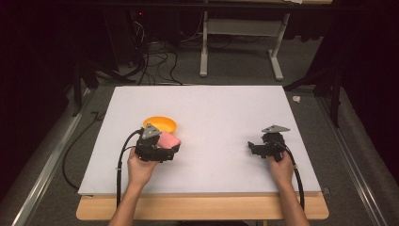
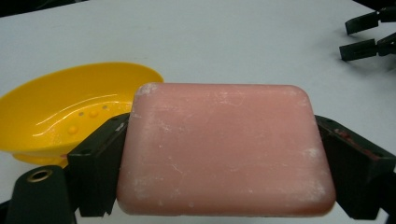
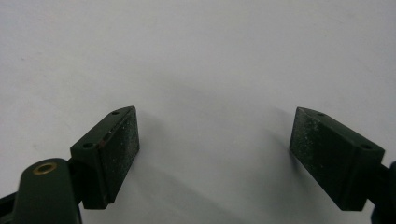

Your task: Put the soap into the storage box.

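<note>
Pink soap bar (image 2: 224, 149) clamped between black fingers (image 2: 100, 163), yellow dish (image 2: 60, 112) beside

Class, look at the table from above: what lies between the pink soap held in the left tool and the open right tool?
Nothing: in the high view, bare white table separates the pink soap in the left tool from the right tool.

A wooden table (image 1: 202, 213) carries a white board (image 1: 221, 103) that covers nearly all of its top, leaving a strip of wood along the near edge. A yellow dish (image 1: 162, 123) sits on the board's left half.
</note>
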